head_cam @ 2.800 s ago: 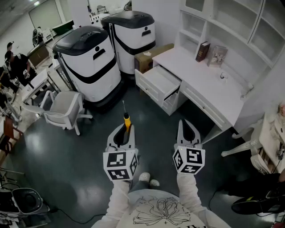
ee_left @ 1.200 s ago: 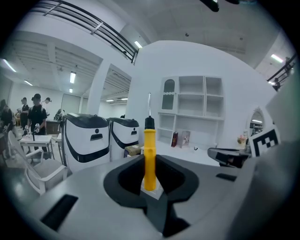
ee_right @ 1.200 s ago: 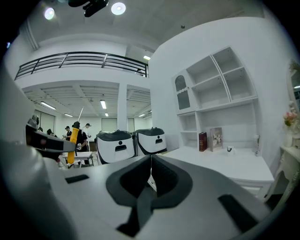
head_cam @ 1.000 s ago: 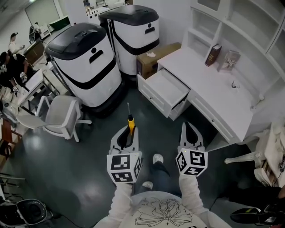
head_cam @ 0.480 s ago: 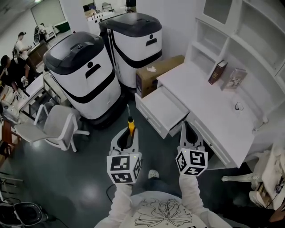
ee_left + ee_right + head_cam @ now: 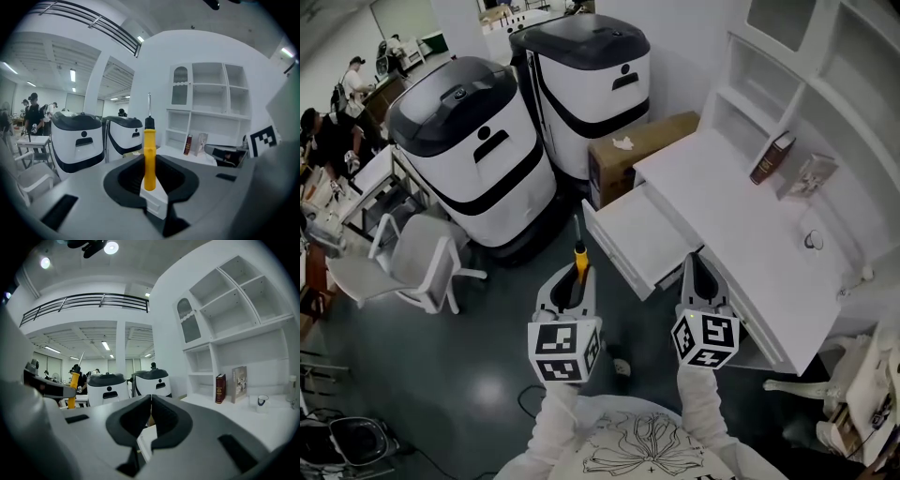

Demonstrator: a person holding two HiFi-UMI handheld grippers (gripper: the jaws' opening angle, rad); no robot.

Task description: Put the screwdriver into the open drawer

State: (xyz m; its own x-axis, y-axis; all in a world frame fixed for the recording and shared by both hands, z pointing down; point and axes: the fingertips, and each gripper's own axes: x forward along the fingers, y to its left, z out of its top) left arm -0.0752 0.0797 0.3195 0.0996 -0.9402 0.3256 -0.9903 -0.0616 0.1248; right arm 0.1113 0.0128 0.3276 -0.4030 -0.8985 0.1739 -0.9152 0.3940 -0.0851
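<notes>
Head view, L to R: 2 white-sleeved forearms reach fwd side by side, both pointing to 12 o'clock. Left tongs [image 6: 568, 279] clamp 1 screwdriver [image 6: 579, 256] by its yellow handle, shaft sticking out toward 12. Right tongs [image 6: 694, 257] closed, tips together, nothing btwn. 1 open drawer [image 6: 642, 234] sits at 1 o'clock from the screwdriver, apart from it, under the white surface [image 6: 741, 220]. 2 black-topped white machines [image 6: 473, 141] at 11 o'clock.

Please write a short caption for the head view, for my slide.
Left gripper holds a yellow screwdriver near the open drawer; right gripper shut, empty.
</notes>
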